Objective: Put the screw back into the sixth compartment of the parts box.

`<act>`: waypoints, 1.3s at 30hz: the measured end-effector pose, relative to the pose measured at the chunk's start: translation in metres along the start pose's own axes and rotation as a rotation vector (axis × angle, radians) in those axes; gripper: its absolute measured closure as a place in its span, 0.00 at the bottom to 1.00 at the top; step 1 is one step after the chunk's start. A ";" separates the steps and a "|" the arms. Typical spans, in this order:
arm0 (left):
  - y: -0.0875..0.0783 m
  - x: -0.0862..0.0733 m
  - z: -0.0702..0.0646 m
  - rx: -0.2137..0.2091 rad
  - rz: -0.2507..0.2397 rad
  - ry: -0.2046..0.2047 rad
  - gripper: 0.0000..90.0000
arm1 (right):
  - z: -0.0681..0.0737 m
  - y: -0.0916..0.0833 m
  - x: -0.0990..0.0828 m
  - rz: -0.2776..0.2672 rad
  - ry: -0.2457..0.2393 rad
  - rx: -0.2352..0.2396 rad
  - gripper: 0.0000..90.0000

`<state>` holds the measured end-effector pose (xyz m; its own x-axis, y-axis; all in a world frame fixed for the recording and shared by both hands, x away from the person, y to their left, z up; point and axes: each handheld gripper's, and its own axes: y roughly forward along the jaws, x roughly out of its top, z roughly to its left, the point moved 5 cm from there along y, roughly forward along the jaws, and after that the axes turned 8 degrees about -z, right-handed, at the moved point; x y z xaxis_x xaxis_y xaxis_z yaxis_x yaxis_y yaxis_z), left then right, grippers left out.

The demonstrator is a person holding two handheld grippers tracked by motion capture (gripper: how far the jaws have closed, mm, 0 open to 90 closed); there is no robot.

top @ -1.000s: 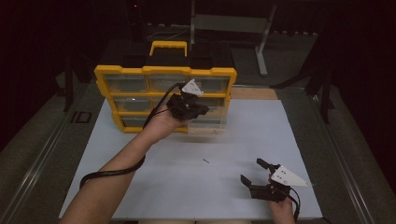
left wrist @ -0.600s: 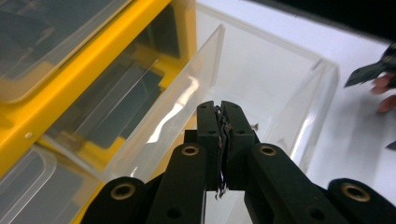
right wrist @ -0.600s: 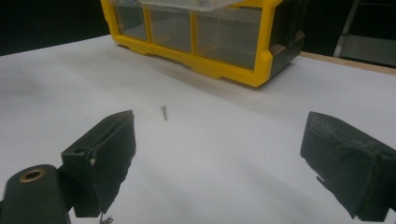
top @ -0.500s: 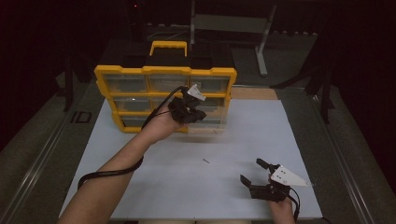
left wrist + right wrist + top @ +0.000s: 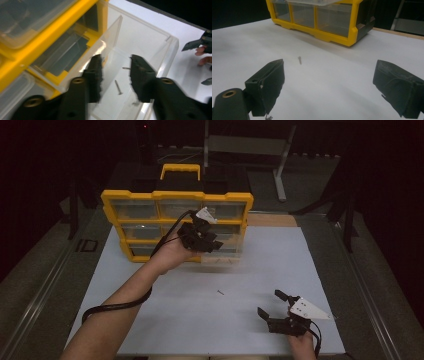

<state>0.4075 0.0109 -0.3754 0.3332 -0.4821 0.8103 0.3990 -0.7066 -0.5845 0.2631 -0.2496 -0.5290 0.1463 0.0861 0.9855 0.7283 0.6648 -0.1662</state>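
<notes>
A yellow drawer cabinet (image 5: 150, 200) stands at the far edge of the white tabletop (image 5: 240, 270); its clear drawer (image 5: 140, 50) is pulled out. The left gripper (image 5: 202, 240) hangs over that drawer, its jaws just parted and holding nothing. The left gripper view shows two screws (image 5: 118, 87) lying in the drawer, too small to see from above. A loose screw (image 5: 220, 292) lies mid-table. The right gripper (image 5: 272, 306) rests near the front edge, jaws wide apart and empty.
</notes>
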 end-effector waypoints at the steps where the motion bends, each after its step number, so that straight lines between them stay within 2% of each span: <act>1: -0.002 0.001 0.000 0.005 -0.009 -0.001 0.63 | 0.000 0.000 0.000 0.000 -0.001 0.000 0.12; 3: -0.006 0.004 -0.002 0.008 -0.028 -0.001 0.57 | 0.000 0.000 0.000 0.000 -0.003 0.000 0.12; 6: -0.012 0.006 -0.004 0.017 -0.045 0.007 0.39 | 0.000 0.000 0.001 -0.002 -0.003 -0.001 0.12; 8: -0.015 0.006 -0.007 0.009 -0.057 0.016 0.32 | 0.000 0.000 0.001 -0.001 -0.002 -0.001 0.12; 11: -0.021 0.005 -0.012 -0.013 -0.077 0.034 0.26 | 0.000 0.000 0.001 -0.003 -0.004 -0.001 0.12; 14: -0.025 0.004 -0.018 -0.014 -0.089 0.042 0.19 | 0.000 0.000 0.001 -0.002 -0.004 -0.001 0.12; 17: -0.031 0.003 -0.025 -0.028 -0.120 0.051 0.17 | 0.001 -0.001 0.001 -0.002 -0.004 -0.002 0.12; 21: -0.037 0.001 -0.035 -0.025 -0.148 0.070 0.16 | 0.000 -0.001 0.001 -0.003 -0.002 -0.003 0.12; 27: -0.048 -0.006 -0.052 -0.059 -0.196 0.082 0.16 | 0.001 0.000 0.002 -0.006 -0.004 -0.002 0.12; 34: -0.049 -0.020 -0.068 -0.096 -0.207 0.118 0.16 | 0.001 0.000 0.001 -0.004 -0.007 -0.003 0.12; 39: -0.043 -0.034 -0.075 -0.126 -0.204 0.124 0.16 | 0.002 0.000 0.001 -0.001 -0.006 -0.002 0.12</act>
<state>0.3146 0.0185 -0.3742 0.1466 -0.3777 0.9142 0.3352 -0.8506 -0.4052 0.2623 -0.2480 -0.5279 0.1415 0.0901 0.9858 0.7294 0.6638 -0.1654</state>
